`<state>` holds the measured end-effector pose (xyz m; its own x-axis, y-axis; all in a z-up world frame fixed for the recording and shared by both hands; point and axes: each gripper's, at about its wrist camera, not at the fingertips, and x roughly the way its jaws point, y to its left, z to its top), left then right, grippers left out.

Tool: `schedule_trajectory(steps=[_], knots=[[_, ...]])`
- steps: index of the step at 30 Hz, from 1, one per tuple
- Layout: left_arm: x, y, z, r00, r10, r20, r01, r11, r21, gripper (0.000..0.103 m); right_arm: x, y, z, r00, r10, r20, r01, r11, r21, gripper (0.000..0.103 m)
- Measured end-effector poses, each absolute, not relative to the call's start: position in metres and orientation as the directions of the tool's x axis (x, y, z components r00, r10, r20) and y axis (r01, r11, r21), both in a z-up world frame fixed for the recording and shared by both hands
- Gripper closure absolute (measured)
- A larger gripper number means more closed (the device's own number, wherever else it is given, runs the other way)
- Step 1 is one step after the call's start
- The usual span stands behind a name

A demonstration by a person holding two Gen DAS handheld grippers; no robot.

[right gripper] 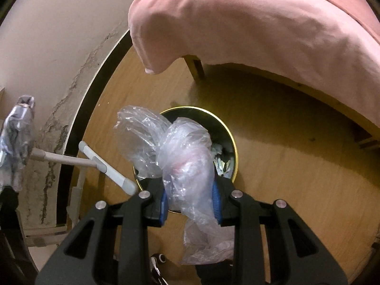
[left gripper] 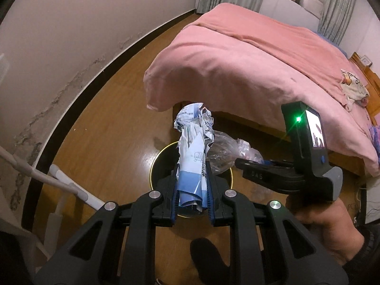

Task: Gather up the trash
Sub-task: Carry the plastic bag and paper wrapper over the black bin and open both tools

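Observation:
My left gripper is shut on a crumpled blue and white paper wrapper and holds it above a round black trash bin with a gold rim on the wooden floor. My right gripper is shut on a crumpled clear plastic bag and holds it over the same bin, which has some trash inside. In the left wrist view the right gripper comes in from the right with the plastic bag beside the wrapper. The wrapper also shows at the left edge of the right wrist view.
A bed with a pink cover stands just beyond the bin, its wooden leg close to it. A white tube frame juts out from the peeling wall at the left. A dark shoe is on the floor below.

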<state>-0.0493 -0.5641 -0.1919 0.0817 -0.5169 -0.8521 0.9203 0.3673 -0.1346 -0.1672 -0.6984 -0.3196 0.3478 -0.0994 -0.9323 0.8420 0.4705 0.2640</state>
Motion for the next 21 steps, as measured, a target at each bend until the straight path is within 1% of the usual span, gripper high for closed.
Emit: schedule_trajectory(steps=[4, 5, 6, 8, 14, 21], knots=[[-0.043, -0.567, -0.2, 0.072, -0.506, -0.859, 0.917, 0.372, -0.142, 0.085, -0.157, -0.701, -0.32, 0.366, -0.082, -0.927, 0.834, 0.472, 0.287, 0.073], [-0.041, -0.568, -0.203, 0.071, -0.504, -0.861, 0.916, 0.375, -0.144, 0.085, -0.155, -0.702, -0.32, 0.368, -0.08, -0.926, 0.833, 0.471, 0.29, 0.069], [-0.039, -0.568, -0.204, 0.069, -0.502, -0.862, 0.915, 0.377, -0.146, 0.085, -0.154, -0.701, -0.319, 0.369, -0.079, -0.926, 0.832, 0.472, 0.291, 0.059], [-0.036, -0.567, -0.207, 0.066, -0.499, -0.864, 0.913, 0.38, -0.15, 0.085, -0.154, -0.7, -0.318, 0.37, -0.091, -0.925, 0.835, 0.469, 0.288, 0.046], [-0.032, -0.572, -0.216, 0.053, -0.488, -0.872, 0.911, 0.382, -0.159, 0.085, -0.157, -0.703, -0.317, 0.374, -0.099, -0.922, 0.844, 0.448, 0.295, 0.044], [-0.036, -0.582, -0.227, 0.031, -0.475, -0.88, 0.914, 0.369, -0.167, 0.085, -0.171, -0.71, -0.31, 0.367, -0.148, -0.919, 0.875, 0.391, 0.286, 0.043]])
